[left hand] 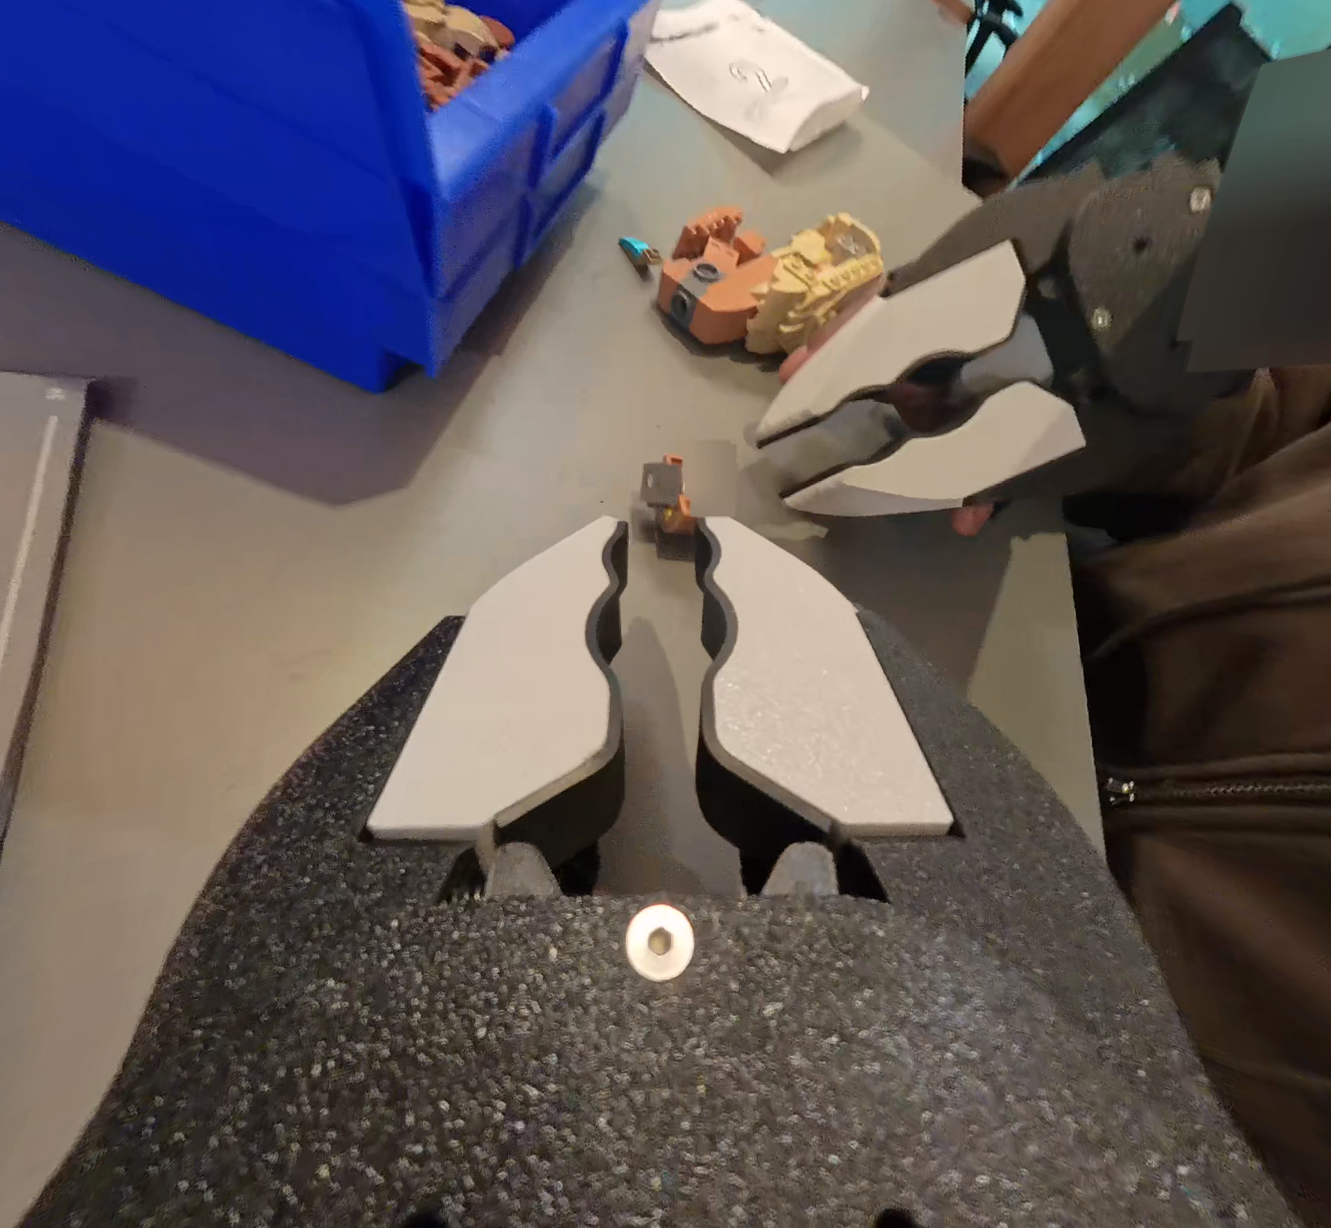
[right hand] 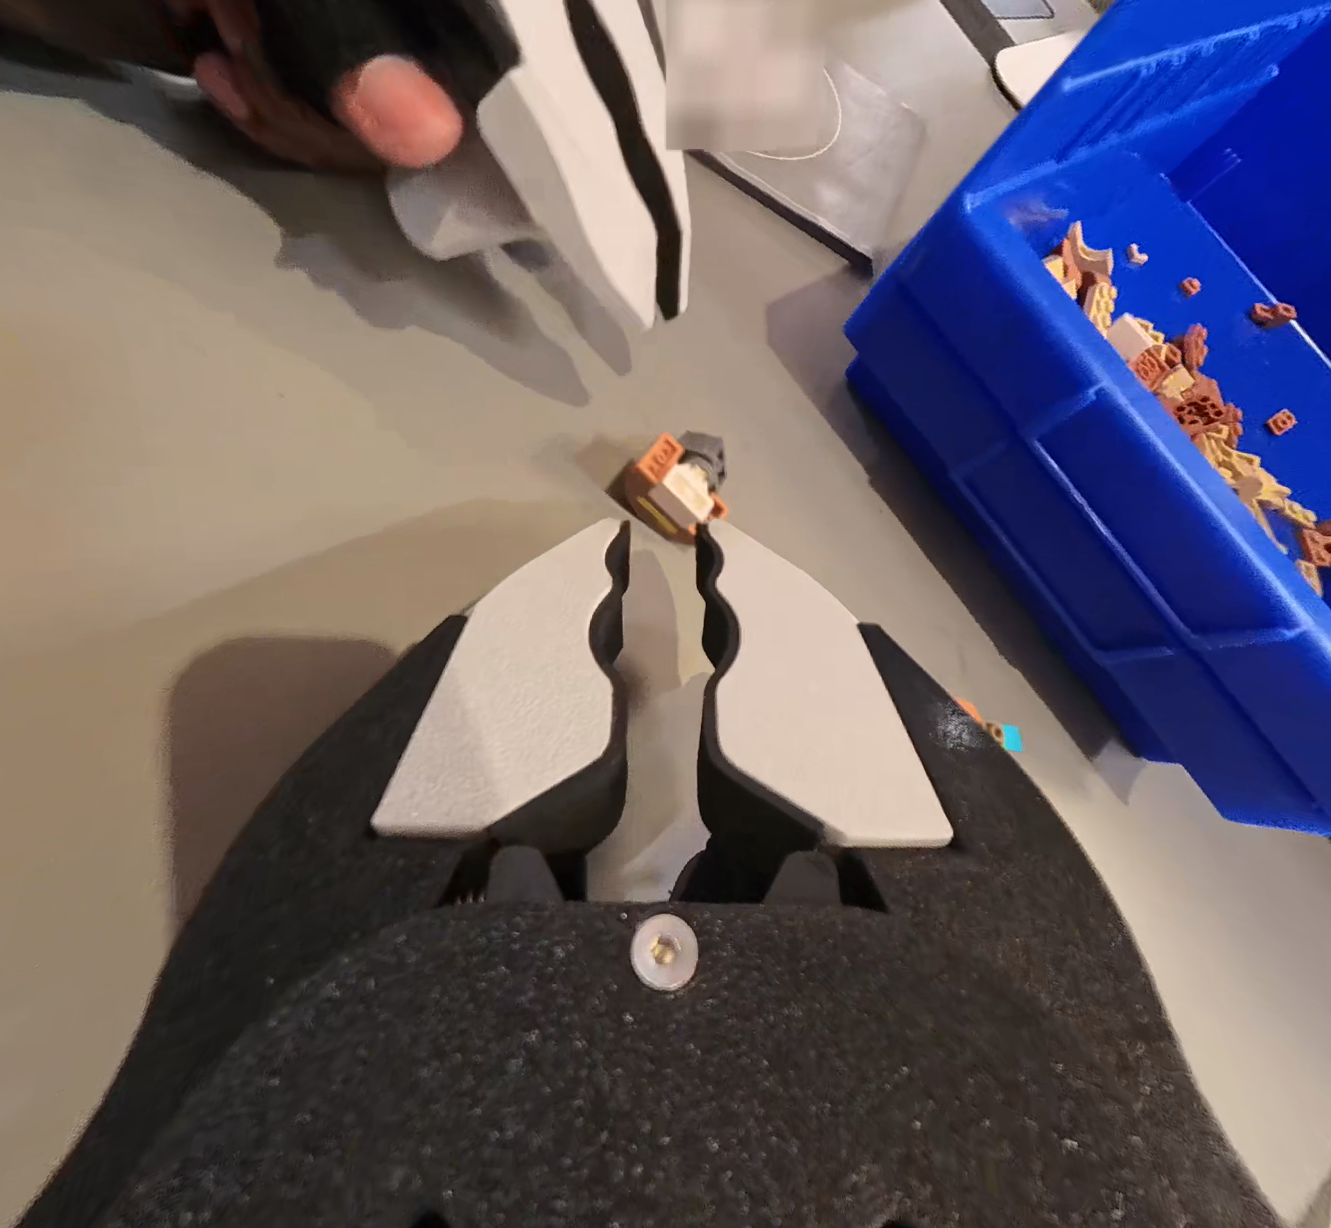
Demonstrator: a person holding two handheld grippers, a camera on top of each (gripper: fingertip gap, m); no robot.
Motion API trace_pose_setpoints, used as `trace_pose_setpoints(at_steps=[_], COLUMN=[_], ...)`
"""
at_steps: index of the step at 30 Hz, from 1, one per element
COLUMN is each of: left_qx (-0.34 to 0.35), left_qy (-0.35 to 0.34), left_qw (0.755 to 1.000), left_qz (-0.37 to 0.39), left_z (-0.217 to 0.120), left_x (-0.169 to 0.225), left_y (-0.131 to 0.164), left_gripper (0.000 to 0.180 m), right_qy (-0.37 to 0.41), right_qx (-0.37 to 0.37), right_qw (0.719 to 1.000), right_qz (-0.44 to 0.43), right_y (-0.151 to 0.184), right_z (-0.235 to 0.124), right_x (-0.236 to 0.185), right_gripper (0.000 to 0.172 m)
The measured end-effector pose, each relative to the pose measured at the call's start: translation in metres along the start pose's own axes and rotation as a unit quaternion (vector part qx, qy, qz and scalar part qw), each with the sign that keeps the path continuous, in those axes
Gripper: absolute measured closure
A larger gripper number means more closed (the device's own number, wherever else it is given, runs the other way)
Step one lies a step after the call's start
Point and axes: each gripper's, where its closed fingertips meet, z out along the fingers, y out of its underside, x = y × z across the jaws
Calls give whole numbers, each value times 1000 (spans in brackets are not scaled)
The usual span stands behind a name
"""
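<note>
Both grippers, left (left hand: 661,531) and right (right hand: 661,531), hover jaws apart, holding nothing; a small brick assembly (right hand: 677,484) lies on the counter (right hand: 216,401) at their tips, best approached squarely.

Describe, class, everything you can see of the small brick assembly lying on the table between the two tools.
The brick assembly is a tiny cluster of plastic bricks: orange, white and dark grey pieces pressed together. It lies tilted on the grey table, near the open fingertips of both tools, gripped by neither. The right tool's fingertip looks close to its orange corner; contact is unclear.
</note>
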Motion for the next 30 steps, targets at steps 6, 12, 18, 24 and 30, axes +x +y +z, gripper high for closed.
trace_pose_setpoints(at_steps=[6,12,18,24,30], left_qx=[-34,-41,-62,-139,-160], left_qy=[0,2,5,-18,23], left_qw=[999,999,997,987,979], left_qz=[31,29,36,76,121], left_z=[8,9,13,22,25], left_x=[7,7,5,-4,5], left_y=[9,11,13,23,22], left_gripper=[157,156,154,150,168], right_qy=[-6,-26,-36,-51,-55], right_qx=[-30,-38,-36,-32,-36], right_qw=[997,996,996,995,995], right_qz=[65,75,75,73,72], right_y=[1,1,0,-1,0], right_z=[15,24,26,26,27], right_x=[4,-8,-8,-10,-9], right_gripper=[144,143,145,145,143])
